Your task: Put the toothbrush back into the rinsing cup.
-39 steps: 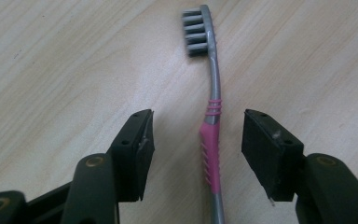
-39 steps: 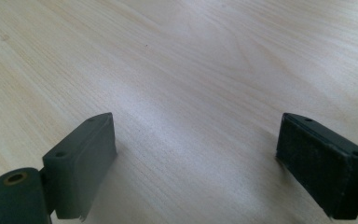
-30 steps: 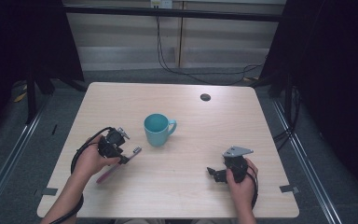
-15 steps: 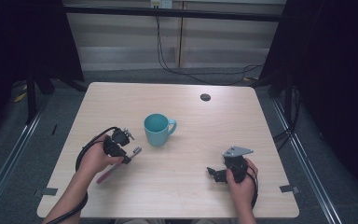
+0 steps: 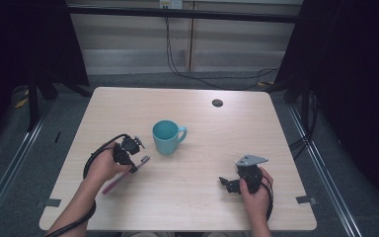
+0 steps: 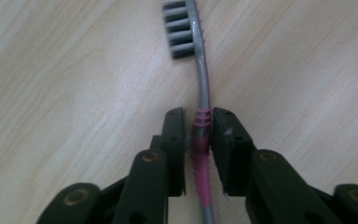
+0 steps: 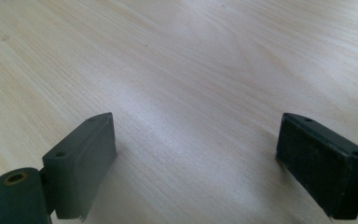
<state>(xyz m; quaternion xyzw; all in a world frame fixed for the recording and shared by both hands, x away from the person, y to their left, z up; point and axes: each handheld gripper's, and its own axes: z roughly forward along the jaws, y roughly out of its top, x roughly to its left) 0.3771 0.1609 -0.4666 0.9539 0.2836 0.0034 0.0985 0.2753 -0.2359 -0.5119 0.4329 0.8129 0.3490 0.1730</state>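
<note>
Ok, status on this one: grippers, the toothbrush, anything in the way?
Left gripper has just closed on the toothbrush at its pink grip, brush flat on the table. Right gripper open, idle. Mug stands apart; nothing in the way.

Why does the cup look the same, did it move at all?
No. The teal cup sits at the same spot relative to the dark hole in the table, handle to the right.
</note>
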